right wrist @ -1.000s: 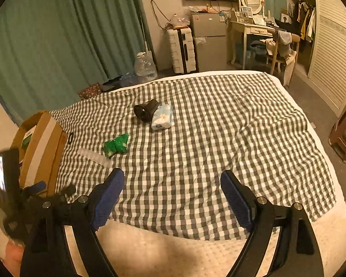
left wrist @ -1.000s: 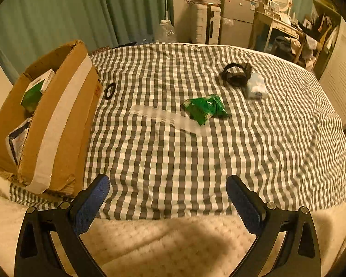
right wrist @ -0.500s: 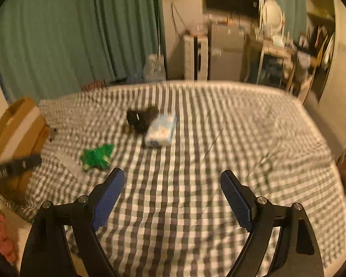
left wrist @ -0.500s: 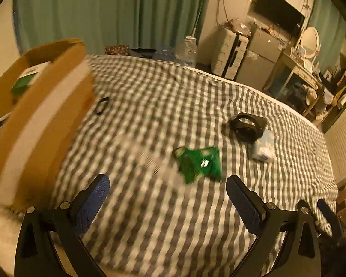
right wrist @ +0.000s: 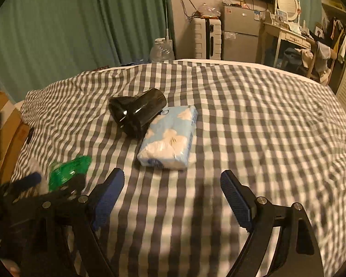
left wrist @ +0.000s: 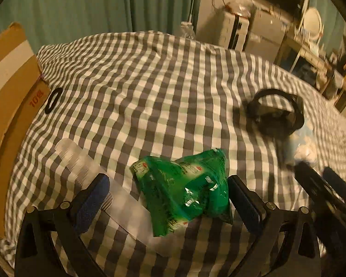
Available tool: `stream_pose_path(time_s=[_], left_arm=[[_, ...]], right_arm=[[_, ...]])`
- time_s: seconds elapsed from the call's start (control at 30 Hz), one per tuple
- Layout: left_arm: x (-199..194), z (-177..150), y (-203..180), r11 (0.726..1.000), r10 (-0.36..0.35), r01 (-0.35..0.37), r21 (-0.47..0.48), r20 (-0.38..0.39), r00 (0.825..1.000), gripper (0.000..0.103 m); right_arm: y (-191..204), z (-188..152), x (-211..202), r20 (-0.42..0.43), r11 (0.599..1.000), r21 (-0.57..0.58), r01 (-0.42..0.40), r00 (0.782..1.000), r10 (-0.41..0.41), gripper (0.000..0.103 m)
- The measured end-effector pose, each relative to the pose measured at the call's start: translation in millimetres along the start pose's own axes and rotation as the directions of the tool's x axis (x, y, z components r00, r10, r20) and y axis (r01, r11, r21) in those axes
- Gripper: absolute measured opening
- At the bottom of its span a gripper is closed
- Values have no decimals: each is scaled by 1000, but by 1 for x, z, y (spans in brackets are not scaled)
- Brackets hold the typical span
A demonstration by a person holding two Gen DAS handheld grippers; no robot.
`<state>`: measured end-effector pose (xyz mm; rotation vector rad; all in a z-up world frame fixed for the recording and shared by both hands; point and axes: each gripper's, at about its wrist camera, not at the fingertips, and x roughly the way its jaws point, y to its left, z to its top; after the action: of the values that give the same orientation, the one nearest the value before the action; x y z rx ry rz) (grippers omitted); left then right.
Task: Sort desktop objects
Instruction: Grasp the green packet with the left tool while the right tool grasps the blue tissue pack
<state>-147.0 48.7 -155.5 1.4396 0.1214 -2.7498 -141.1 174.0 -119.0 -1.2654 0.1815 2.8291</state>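
A crumpled green packet lies on the checked bed cover, between the open jaws of my left gripper. A clear comb lies under its left finger. A black hair dryer and a blue-and-white tissue pack lie side by side ahead of my open, empty right gripper. The dryer also shows in the left wrist view. A black ring lies beside the cardboard box at the left. The green packet shows at the left of the right wrist view.
Green curtains, a white suitcase, a grey fridge and a desk with a mirror stand beyond the bed. A water bottle stands at the bed's far edge. The right gripper's fingers show at the right of the left wrist view.
Both grippers have moved forward over the bed. The left one has come down around the green packet. The right one has closed in on the tissue pack and dryer.
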Motion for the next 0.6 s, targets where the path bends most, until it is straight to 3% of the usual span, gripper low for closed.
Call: stream_pose_path(time_s=[0.23,0.3,0.4,0.47,0.53,0.6], left_arm=[[-4,-2,18,996,-66,68,-55,22,998,102],[-6,-3,23,996,-68,69,-56,34,997,95],[-8,-4,28,994,-82,85,-73,41,996,93],[-11,-5,27,996,-64,67,-65,44,997,89],[-14,-7,27,996,-49,53,-70,59,997,76],[-16,-8,31,994,-60,66,-85,64,996,75]], right_arm=[[1,23,28,2,1000,26,5,1000,-5,83],[3,26,39,-33,1000,12,20,999,-20,66],[9,25,38,-17,998,-29,52,998,-53,56],[11,21,36,-13,997,-36,61,998,-62,54],[10,15,32,-9,997,-43,58,998,-58,54],[10,8,26,5,996,-49,73,997,-73,53]])
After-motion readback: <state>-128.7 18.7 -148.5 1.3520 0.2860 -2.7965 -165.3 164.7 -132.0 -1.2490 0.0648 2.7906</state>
